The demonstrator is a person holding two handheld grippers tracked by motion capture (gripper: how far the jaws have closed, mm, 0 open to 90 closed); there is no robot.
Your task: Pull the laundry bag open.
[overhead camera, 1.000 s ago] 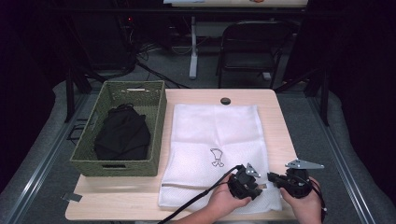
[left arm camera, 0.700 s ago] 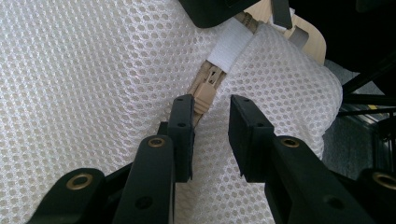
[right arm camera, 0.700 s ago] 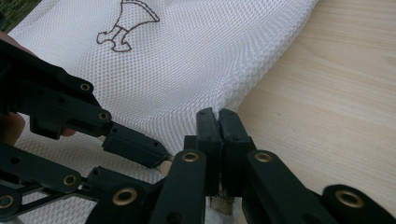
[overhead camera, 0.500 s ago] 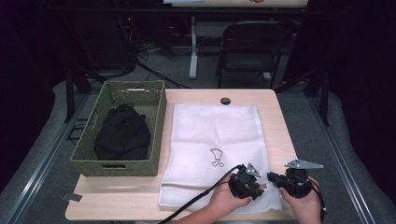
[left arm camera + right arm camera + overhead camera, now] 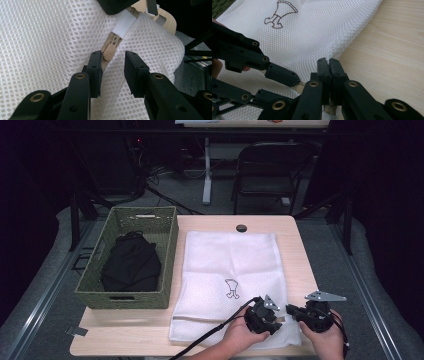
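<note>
A wooden desk carries a soft, light mesh laundry bag. At its near edge, right tongs pinch its hem; left tongs, spread, straddle the small zipper pull, the best hold.

No text, label, brand or number can be read anywhere. The one mark to be made out is a small dark outline figure, wider at the top and narrowing to a foot, stitched or printed on the white mesh bag; no letters are shown in it.
</note>
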